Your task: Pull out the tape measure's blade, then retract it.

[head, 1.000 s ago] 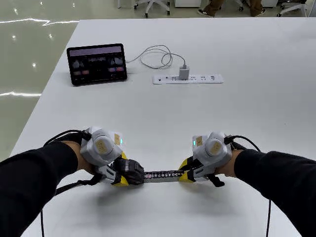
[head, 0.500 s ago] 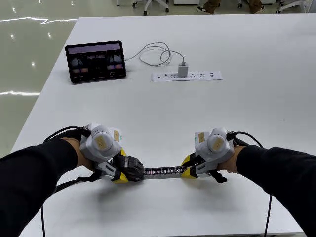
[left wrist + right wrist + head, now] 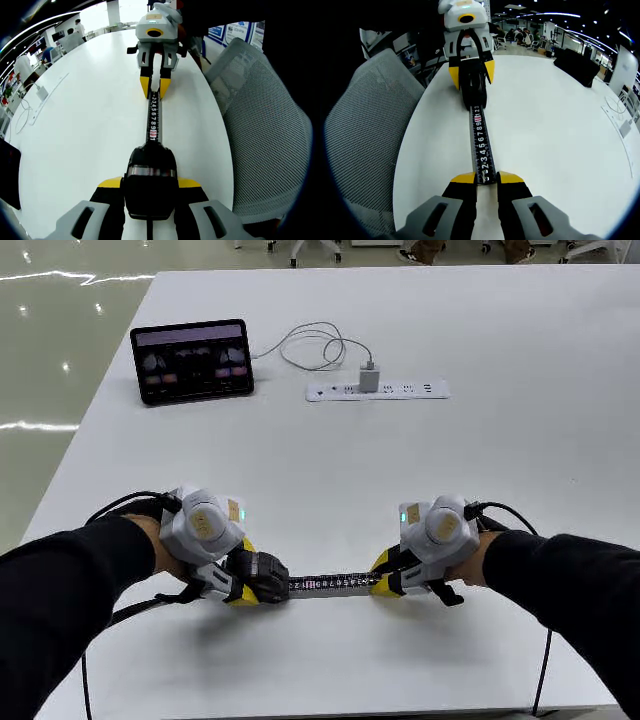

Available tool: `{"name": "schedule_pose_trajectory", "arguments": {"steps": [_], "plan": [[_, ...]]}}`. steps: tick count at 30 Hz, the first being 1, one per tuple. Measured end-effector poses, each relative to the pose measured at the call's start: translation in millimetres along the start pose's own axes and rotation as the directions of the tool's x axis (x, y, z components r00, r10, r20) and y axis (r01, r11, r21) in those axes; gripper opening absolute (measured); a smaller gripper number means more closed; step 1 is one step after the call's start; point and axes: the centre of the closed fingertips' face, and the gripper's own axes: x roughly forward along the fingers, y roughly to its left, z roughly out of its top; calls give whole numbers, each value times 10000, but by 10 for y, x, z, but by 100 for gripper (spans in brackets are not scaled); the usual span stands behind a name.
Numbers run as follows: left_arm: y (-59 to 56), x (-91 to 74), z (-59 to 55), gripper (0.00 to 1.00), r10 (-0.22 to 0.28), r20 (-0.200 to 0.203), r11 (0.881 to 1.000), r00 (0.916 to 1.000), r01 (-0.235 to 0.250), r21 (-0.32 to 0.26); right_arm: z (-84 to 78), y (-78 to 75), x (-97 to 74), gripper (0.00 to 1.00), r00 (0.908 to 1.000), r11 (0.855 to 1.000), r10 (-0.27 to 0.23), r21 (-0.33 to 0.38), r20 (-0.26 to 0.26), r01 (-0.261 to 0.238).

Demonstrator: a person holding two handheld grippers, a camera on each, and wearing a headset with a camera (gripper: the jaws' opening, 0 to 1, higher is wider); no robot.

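More blade (image 3: 335, 586) is showing than a second ago, with the gap between the two hands widening. The pull-out looks well under way and the retraction is yet to come. The left gripper (image 3: 243, 582) clamps the tape measure (image 3: 264, 577) near the table's (image 3: 400, 460) near edge. To its right, the right gripper (image 3: 381, 582) pinches the blade's tip.

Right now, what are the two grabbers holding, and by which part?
The left gripper clamps the black tape measure case by its sides; the right gripper pinches the tip of the dark numbered blade pulled out of it.
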Motion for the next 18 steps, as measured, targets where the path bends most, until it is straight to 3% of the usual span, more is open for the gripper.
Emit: {"name": "schedule_pose_trajectory", "arguments": {"steps": [18], "plan": [[1, 7, -2, 34, 20, -3, 10000, 10000, -20, -24, -63, -2, -54, 10, 10000, 10000, -50, 71, -36, 50]]}}
